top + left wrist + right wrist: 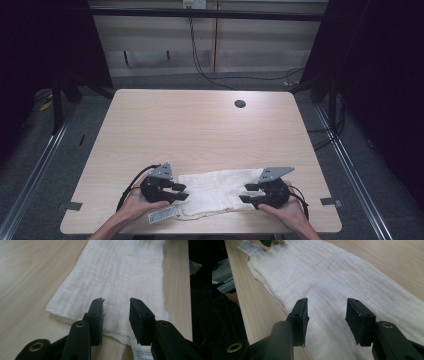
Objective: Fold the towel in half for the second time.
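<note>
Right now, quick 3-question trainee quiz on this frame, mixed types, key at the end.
1. True or false: the left claw is shut on the cloth.
2. The care label lies nearest which claw? A) left B) right C) midway between them
3. Fill in: the round hole sits toward the table's ____ edge, far or near.

Key: 1 false, both claws are open, one at each end of the cloth. 2 A. 3 far.
</note>
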A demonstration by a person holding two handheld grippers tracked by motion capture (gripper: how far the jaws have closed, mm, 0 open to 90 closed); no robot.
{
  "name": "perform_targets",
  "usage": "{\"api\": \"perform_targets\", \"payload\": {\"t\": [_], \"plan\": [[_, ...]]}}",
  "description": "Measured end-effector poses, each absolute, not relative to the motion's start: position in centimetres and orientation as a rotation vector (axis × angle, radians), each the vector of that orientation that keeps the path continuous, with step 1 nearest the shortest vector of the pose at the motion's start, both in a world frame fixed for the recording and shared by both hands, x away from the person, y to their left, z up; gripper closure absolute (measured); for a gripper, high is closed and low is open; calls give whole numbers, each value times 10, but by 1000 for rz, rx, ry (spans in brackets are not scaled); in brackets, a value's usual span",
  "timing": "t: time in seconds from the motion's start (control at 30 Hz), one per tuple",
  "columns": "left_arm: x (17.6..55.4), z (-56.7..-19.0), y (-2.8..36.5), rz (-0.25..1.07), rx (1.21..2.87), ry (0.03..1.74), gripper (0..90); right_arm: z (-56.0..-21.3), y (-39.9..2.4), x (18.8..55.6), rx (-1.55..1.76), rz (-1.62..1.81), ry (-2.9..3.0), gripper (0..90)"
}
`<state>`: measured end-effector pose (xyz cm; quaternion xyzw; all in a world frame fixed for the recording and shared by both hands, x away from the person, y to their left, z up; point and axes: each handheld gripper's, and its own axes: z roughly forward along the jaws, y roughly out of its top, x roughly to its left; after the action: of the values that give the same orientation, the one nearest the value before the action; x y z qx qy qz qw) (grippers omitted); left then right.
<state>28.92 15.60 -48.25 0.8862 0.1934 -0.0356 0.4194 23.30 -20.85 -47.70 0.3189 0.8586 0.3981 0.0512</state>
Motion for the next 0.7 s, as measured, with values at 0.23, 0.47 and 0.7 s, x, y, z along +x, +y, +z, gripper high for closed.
{"api": "perform_targets", "payload": {"t": [0.23,0.47,0.7], "plan": [[299,-477,168,-45,2199,564,527,-477,-177,226,883,1224,2670,538],[321,-476,163,23,2199,626,520,-478,-146,225,790,1245,2736,538],[335,-478,158,-8,2180,651,508,-472,-108,230,689,1276,2792,591]]}}
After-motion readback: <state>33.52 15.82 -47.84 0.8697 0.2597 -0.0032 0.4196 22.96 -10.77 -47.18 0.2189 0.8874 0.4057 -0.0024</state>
